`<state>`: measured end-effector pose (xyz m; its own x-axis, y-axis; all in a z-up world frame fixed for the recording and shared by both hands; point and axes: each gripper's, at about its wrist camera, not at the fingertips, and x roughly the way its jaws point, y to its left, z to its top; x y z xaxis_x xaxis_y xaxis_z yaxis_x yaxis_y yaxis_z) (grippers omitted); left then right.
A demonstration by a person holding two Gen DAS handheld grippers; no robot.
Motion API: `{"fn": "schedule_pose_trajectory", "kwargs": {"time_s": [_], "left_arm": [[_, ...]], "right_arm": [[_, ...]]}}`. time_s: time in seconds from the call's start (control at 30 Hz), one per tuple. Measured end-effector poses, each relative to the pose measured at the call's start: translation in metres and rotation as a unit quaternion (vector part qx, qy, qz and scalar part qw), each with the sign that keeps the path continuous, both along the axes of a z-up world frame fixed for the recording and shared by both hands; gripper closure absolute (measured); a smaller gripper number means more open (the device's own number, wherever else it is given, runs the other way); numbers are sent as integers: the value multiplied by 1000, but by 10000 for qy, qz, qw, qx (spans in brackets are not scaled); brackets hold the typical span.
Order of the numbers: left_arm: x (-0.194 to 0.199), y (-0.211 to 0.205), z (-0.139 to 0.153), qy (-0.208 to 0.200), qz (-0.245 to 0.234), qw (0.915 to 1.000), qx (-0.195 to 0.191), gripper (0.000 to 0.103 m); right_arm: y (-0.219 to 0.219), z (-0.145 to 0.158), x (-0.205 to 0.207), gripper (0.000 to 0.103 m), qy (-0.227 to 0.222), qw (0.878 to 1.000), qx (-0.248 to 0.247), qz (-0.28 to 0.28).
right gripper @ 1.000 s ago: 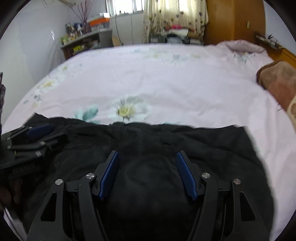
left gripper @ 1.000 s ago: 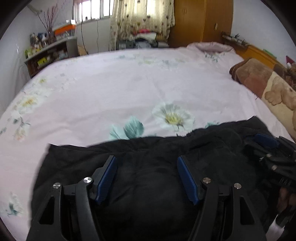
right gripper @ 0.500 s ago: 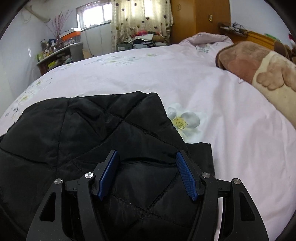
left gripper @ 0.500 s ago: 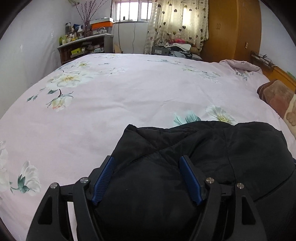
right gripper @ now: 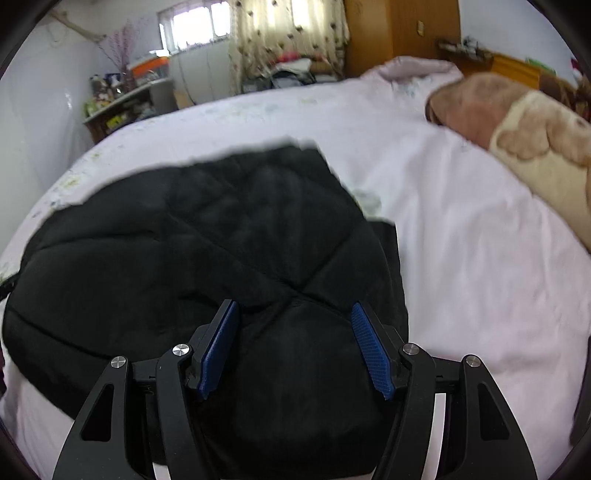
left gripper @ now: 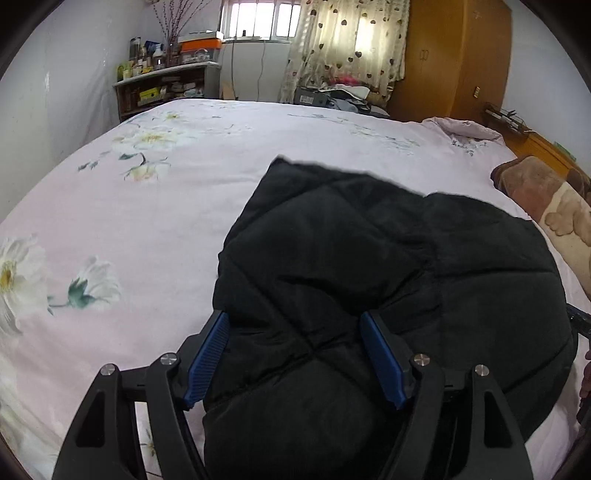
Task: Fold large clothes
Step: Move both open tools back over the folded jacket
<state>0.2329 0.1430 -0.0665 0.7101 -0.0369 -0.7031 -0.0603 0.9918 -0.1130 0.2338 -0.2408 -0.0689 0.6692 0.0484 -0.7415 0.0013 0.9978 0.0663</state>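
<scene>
Nearest to me, my left tongs hang over the near left edge of the black quilted jacket, their blue pads spread and still opening; puffy cloth bulges up between them, but whether the pads press on it I cannot tell for sure, and they look clear of it. My right tongs stand spread wide over the jacket's near right corner, padded cloth swelling between the pads without being pinched.

The jacket lies in a folded heap on the bed, near its front edge. The bed is covered by a pale pink sheet printed with white flowers and green leaves; it looks smooth on the left and lightly creased on the right.

On the right side of the bed, past the jacket, lies a brown and cream plush blanket with a bear-paw pattern. At the far right corner a pink pillow is bunched up against a wooden headboard.

Beyond the bed, at the far left, a shelf holds bottles and boxes, with bare twigs in a vase above. A bright window sits in the far wall, a curtain dotted with hearts beside it, and a pile of clothes below. A tall wooden wardrobe fills the far right.
</scene>
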Motion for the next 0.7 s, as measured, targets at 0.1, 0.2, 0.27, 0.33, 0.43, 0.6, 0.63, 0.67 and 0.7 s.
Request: {"fn": "schedule_pose_trajectory", "kwargs": {"time_s": [0.1,0.2,0.27,0.33,0.43,0.6,0.63,0.67,0.7], "left_arm": [[3,2,1,88,161,9998,-118,23],[-2,-3,10,201,133,9997,37,25],[-10,-5,22,161,92,9997,139,28],[-20,-9,32,44,66,9996,265,28],[-34,-13,39,-38,49,9996,276,32],[-39,-20,21,222,2,9993,296,43],[-37,-21,14,316,11,9992,259,44],[-36,-21,9,347,14,9991,226,44],[-35,-21,7,355,20,9991,229,44]], "right_arm": [[0,-2,5,39,87,9999,-17,-86],[2,7,1,39,165,9997,-130,-91],[2,20,-8,40,57,9998,-135,-118],[2,35,-23,40,-141,9999,-70,-63],[3,40,-38,50,-181,9998,-7,-40],[1,16,-38,60,185,9998,-42,-54],[0,10,-36,60,262,9996,-41,-72],[0,7,-35,60,291,9995,-30,-82],[1,5,-33,60,319,9994,-59,-76]]}}
